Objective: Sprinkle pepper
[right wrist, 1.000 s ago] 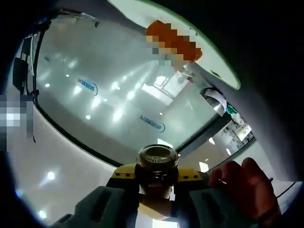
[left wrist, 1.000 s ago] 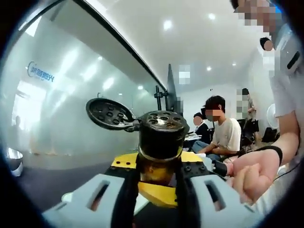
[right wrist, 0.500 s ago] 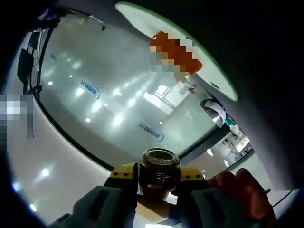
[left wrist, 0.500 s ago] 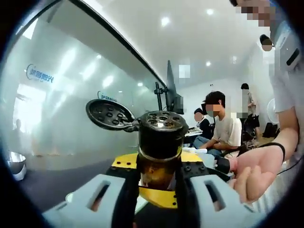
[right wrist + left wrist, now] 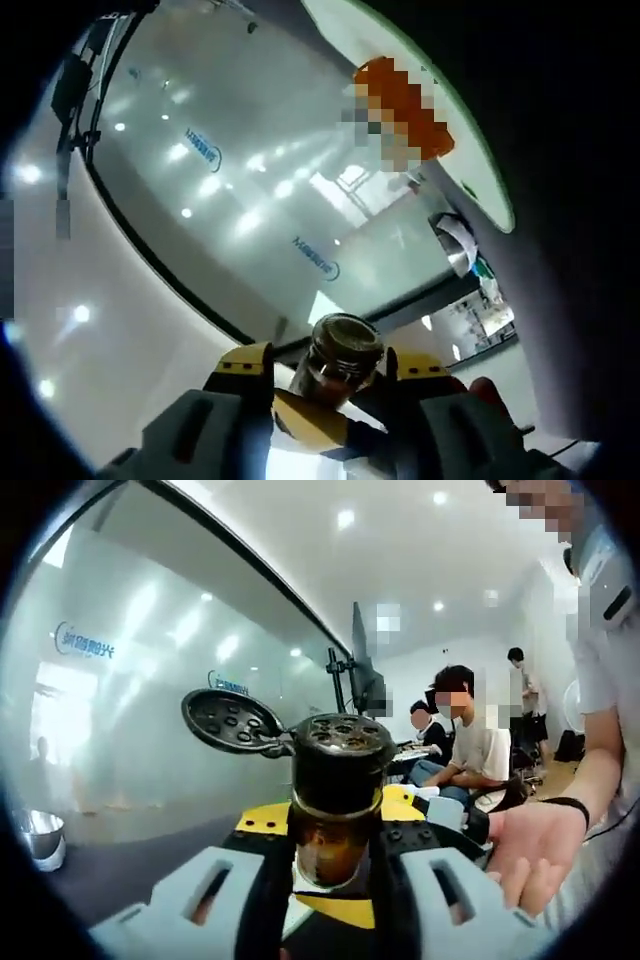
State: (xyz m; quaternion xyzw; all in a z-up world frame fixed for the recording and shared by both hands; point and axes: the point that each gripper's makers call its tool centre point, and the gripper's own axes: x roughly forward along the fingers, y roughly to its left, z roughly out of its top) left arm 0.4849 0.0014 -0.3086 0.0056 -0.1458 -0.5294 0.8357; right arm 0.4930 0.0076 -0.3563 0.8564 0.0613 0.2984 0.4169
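Amber glass w/ a black perforated cap: the pepper shaker [image 5: 340, 780] sat low-centre in the left gripper view, clamped upright between the left tongs [image 5: 330, 880], its flip lid [image 5: 230, 720] swung open to the left of the cap, so the holes were exposed. In the right gripper view the right tongs [image 5: 330, 400] were closed on a second jar [image 5: 340, 360] w/ a ribbed metal-looking rim, low-centre and tilted a bit to the right; contents can't be told. That view was rolled hard, prob. near upside down: a white plate [image 5: 480, 170] w/ a blurred-out orange item ran along the upper right, against a dark bench [image 5: 570, 250]. Judged step: shaker opened and held ready, not yet tipped; sprinkling itself not begun. Next move would call for carrying the shaker over the plate, inverting it and shaking, w/ care to keep the grip firm on smooth glass. Pose: left tongs roughly level, pointing across the room at a glass wall [image 5: 120, 680]. A person's open hand [image 5: 535, 850] hung at lower right of the left gripper view, palm up, near but not touching the shaker.
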